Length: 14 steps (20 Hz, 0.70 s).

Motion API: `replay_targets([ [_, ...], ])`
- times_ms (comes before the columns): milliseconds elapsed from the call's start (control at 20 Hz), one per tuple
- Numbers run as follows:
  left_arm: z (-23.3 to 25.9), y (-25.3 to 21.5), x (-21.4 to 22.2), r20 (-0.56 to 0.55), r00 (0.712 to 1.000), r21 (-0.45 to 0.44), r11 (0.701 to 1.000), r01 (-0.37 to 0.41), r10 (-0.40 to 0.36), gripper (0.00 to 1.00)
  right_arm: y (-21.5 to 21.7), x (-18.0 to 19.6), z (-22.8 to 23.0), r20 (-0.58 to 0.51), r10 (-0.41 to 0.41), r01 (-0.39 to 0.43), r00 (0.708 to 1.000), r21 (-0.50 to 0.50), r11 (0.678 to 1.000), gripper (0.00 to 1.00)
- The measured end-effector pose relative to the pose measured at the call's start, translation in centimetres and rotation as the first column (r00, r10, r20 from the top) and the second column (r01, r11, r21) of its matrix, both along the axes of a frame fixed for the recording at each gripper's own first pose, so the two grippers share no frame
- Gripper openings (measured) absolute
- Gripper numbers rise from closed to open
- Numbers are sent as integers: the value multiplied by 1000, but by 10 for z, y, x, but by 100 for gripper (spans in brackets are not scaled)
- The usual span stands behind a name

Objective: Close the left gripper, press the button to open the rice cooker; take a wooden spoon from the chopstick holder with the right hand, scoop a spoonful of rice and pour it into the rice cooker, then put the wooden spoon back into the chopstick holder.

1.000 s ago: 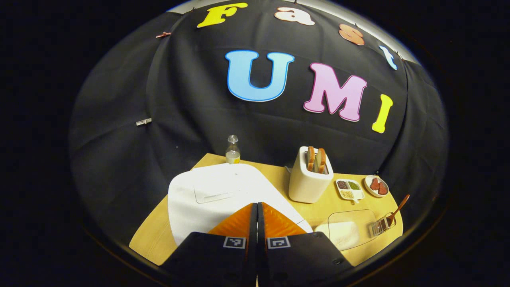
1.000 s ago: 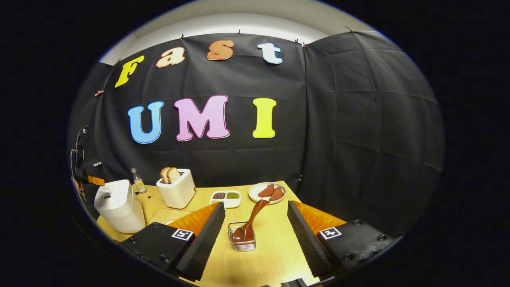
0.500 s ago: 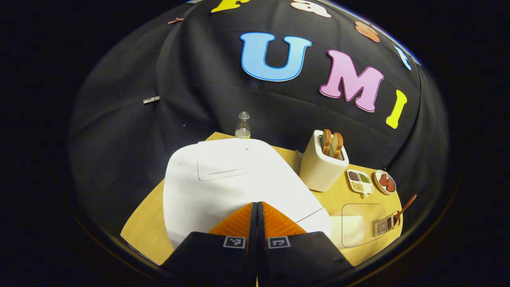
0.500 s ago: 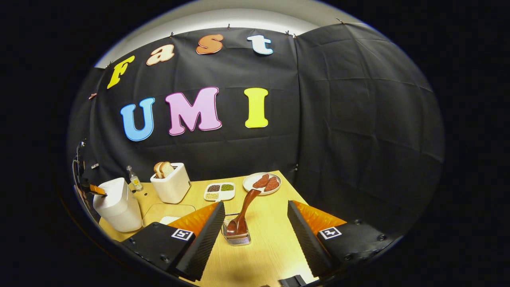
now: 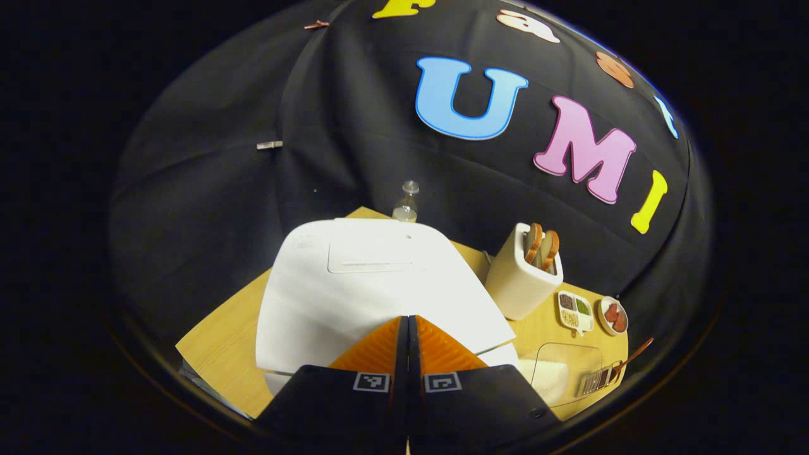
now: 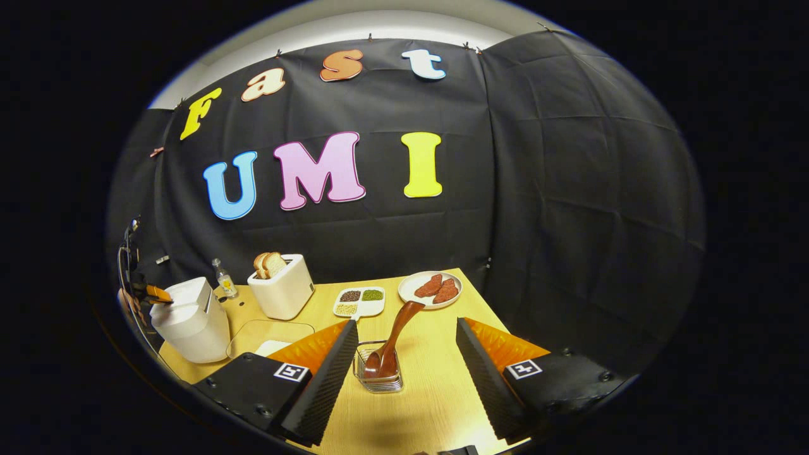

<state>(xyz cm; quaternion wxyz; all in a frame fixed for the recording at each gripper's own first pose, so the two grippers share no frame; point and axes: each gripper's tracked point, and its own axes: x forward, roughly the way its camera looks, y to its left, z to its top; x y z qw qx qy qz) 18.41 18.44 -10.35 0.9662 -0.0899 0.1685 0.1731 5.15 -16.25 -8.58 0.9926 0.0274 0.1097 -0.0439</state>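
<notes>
The white rice cooker (image 5: 373, 291) sits right beneath my left gripper (image 5: 407, 320), which is shut with its tips against the cooker's front top edge. A thin dark gap runs under the lid's front rim. In the right gripper view the same cooker (image 6: 189, 319) stands at the far left, with the other gripper (image 6: 150, 292) on its top. My right gripper (image 6: 407, 323) is open, its fingers on either side of the wire chopstick holder (image 6: 378, 373). The wooden spoon (image 6: 399, 332) leans in that holder, bowl down. A clear rice container (image 6: 268, 333) lies between cooker and holder.
A white toaster (image 6: 281, 292) with bread, a small bottle (image 6: 222, 278), a divided dish of beans (image 6: 359, 303) and a plate of red slices (image 6: 431, 289) line the back of the wooden table (image 6: 430, 392). Black cloth walls close the back and right.
My left gripper has come down closer onto the cooker's front edge, and a gap now shows under the lid. The right gripper stays open around the holder with only a small shift.
</notes>
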Motion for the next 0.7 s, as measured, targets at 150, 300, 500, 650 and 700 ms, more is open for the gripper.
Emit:
replay_targets([
  [150, 57, 0, -18, 106, 993, 172, 983, -70, 52, 6, -3, 14, -6, -4, 40, -40, 999, 7, 999, 97],
  [300, 102, -19, -39, 178, 982, 285, 952, -112, 62, 6, -1, 33, -10, 14, 94, -94, 996, 0, 996, 98],
  [500, 113, -64, -75, 240, 970, 241, 966, -96, 37, 6, 5, 51, -19, 2, 144, -144, 990, 3, 990, 98],
  [650, 102, -91, -100, 253, 967, 163, 983, -79, 36, 7, 4, 60, -24, -7, 148, -148, 989, 11, 989, 98],
  [700, 96, -96, -108, 248, 968, 148, 986, -81, 42, 7, 3, 63, -28, -16, 149, -148, 989, 18, 989, 98],
])
